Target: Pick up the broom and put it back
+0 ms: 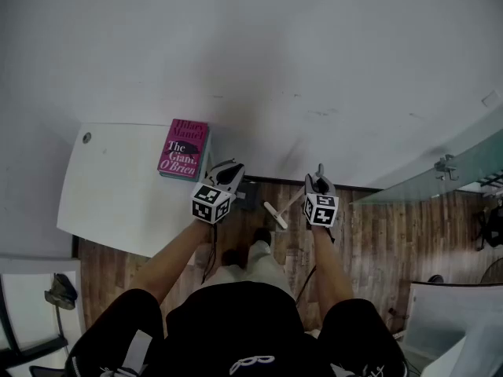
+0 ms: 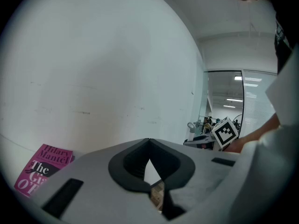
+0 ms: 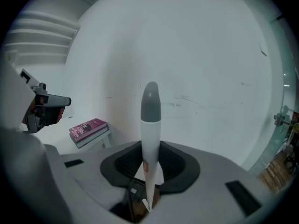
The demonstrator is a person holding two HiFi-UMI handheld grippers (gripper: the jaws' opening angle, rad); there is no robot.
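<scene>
Broom (image 3: 150, 134) stands lengthwise between right gripper (image 3: 150, 171) jaws, grey tip uppermost.

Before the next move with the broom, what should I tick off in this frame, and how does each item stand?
1. Right gripper clamped on the broom handle: ok, its jaws press the white shaft.
2. Left gripper free: ok, jaws together, nothing between them.
3. Grey tip clear of the wall: cannot tell. It points at the wall, and the gap cannot be read.
4. Book out of the way: ok, it lies on the corner of the white table, apart from the handle.
5. Broom head off the floor: cannot tell, the lower end is unclear in the head view.
</scene>
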